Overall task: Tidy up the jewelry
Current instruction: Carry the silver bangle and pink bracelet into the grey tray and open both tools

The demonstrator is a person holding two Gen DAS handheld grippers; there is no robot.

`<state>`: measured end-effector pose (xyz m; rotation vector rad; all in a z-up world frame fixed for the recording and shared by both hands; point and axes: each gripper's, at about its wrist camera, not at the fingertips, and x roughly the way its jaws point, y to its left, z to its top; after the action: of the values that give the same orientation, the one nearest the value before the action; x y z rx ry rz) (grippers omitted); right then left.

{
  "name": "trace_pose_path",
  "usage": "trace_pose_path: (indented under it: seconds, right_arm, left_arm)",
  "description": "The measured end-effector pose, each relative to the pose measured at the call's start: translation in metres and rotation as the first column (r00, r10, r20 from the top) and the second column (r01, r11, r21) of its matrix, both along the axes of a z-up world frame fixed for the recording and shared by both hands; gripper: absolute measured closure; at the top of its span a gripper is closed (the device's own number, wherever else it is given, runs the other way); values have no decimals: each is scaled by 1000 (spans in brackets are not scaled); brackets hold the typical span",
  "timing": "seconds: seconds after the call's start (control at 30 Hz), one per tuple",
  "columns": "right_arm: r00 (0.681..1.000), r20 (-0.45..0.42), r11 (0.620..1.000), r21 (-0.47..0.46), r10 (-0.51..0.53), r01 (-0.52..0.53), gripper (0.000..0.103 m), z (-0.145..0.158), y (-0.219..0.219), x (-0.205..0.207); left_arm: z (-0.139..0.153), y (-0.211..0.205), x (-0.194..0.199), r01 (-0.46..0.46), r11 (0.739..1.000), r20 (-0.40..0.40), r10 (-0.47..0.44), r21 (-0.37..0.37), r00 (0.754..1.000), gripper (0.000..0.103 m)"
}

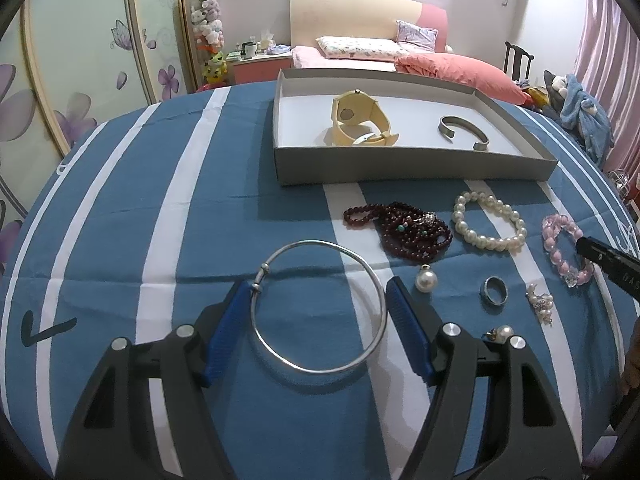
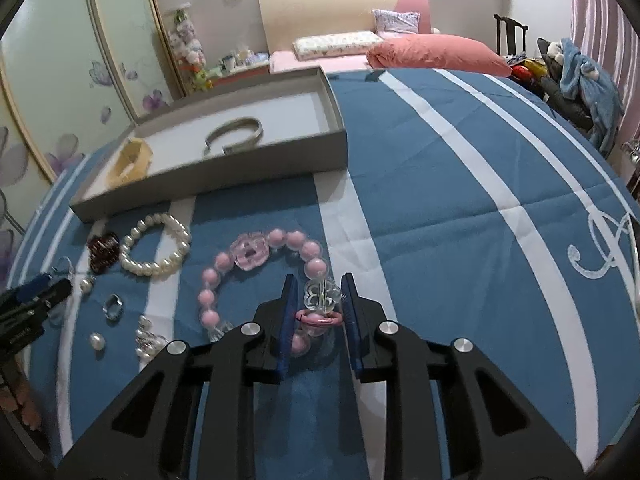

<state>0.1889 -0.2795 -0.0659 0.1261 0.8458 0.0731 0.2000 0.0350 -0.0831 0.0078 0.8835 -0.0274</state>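
Right gripper (image 2: pixel 318 300), low in the middle of its wrist view, has its blue ribbed pads closed against the clear flower-shaped bead of the pink bead bracelet (image 2: pixel 256 276), which lies on the blue-and-white striped cloth (image 2: pixel 440 200). The grip sits on one bead only, so I judge a slow, straight lift is best: the glossy round beads are slippery and the strand will sag and swing. It should then travel to the shallow grey cardboard tray (image 2: pixel 224 176) at upper left, clear of the wall.

Left gripper (image 1: pixel 318 312) holds its jaws apart around the thin silver wire bangle (image 1: pixel 320 306), the pads seemingly touching its rim; it is rigid, smooth and springy, so squeeze gently. Inside that tray (image 1: pixel 400 168) rest a cream plastic watch (image 1: pixel 360 122) and a dull metal cuff (image 1: pixel 464 132).
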Motion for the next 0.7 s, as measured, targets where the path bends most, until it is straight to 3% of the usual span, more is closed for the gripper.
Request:
trace_pose_path:
  seconds: [0.17, 0.37, 0.57, 0.7]
  right_arm:
    - [991, 132, 998, 45, 36, -43, 80, 23, 1, -10]
    - [952, 295, 989, 94, 79, -112, 80, 53, 5, -25]
    - [916, 393, 982, 130, 76, -137, 80, 78, 3, -32]
    - [897, 434, 978, 137, 82, -155, 80, 90, 6, -32]
  left_arm:
    - [7, 0, -3, 4, 1000, 30, -4, -4, 1000, 35]
    - [25, -2, -14, 7, 1000, 115, -5, -14, 993, 35]
    - [48, -4, -27, 6, 1000, 228, -2, -15, 974, 35]
    - [69, -4, -38, -12, 1000, 329, 19, -22, 944, 35]
